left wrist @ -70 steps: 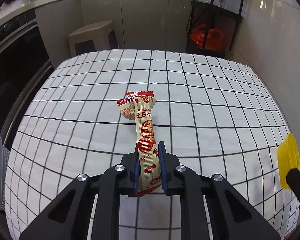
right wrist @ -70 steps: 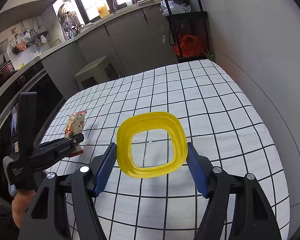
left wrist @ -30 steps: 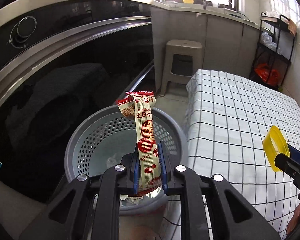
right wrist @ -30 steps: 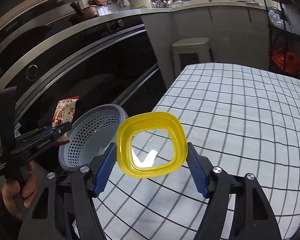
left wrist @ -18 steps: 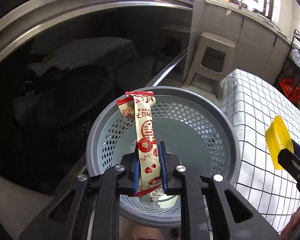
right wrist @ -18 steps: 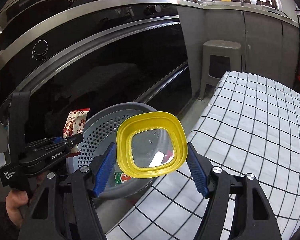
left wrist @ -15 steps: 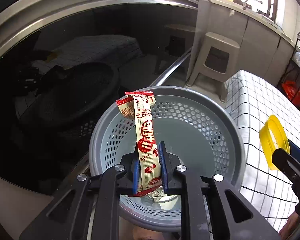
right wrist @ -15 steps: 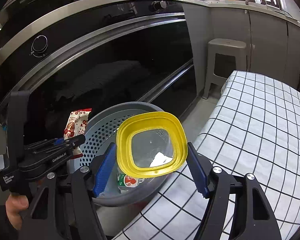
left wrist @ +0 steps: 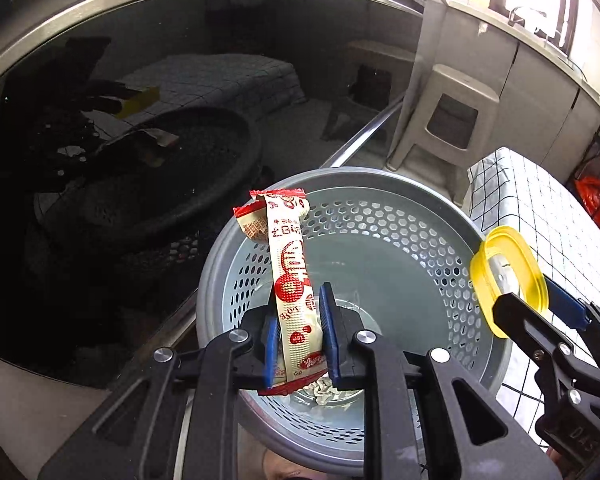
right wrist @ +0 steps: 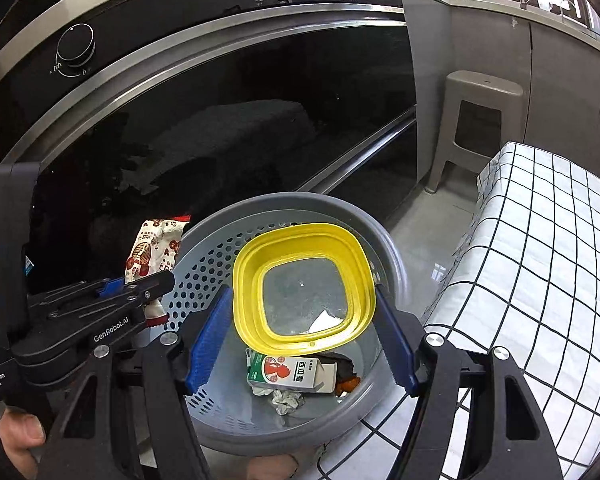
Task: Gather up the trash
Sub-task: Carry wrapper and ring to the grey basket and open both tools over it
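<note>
Both tongs over the grey perforated basket [right wrist: 204, 264].
Left tongs [left wrist: 299, 344] pinch a red-and-white snack wrapper [left wrist: 290, 276], its print unreadable; right tongs [right wrist: 300, 340], half-spread, clasp a yellow lid [right wrist: 304, 284] partly hiding a green carton [right wrist: 290, 372]. "GenRobot.AI" legible.

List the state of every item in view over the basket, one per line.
Snack wrapper: upright between the left gripper jaws, above the basket.
Yellow lid: clamped by its edges in the right gripper, tilted, over the basket.
Grey basket: upright on the floor, partly filled.
Milk carton: lying on its side in the basket.
Crumpled paper: on the basket bottom beside the carton.
</note>
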Demonstrator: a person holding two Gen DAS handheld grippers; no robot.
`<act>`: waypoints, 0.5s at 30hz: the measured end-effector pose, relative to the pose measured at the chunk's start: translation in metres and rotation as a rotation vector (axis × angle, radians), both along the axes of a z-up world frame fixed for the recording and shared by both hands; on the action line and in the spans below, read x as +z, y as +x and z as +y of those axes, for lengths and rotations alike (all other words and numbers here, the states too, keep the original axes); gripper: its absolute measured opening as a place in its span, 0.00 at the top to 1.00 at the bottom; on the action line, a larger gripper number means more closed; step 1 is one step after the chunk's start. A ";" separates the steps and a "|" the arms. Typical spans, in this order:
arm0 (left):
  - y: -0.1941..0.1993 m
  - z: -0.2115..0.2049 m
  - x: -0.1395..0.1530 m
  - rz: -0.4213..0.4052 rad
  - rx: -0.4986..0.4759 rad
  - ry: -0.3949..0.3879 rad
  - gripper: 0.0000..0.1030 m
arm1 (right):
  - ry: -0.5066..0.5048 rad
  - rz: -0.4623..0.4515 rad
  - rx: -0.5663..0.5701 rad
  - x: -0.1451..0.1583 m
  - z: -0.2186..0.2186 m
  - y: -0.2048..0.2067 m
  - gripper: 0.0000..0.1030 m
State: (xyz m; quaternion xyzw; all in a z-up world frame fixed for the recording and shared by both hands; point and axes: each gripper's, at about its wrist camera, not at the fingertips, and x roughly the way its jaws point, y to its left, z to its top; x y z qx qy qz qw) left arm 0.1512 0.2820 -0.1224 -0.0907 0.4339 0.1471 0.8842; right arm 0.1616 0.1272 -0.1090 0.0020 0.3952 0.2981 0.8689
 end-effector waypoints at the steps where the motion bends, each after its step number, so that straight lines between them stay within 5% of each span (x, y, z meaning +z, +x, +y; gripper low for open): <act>1: -0.002 0.000 0.000 -0.002 -0.001 0.003 0.79 | -0.002 -0.001 0.002 -0.001 0.000 -0.001 0.35; 9: -0.009 0.000 0.007 -0.037 0.005 0.018 0.47 | 0.009 -0.011 -0.005 0.005 -0.001 -0.004 0.27; 15: -0.015 -0.003 0.012 -0.050 -0.007 0.030 0.44 | 0.021 -0.012 -0.025 0.008 -0.008 -0.009 0.26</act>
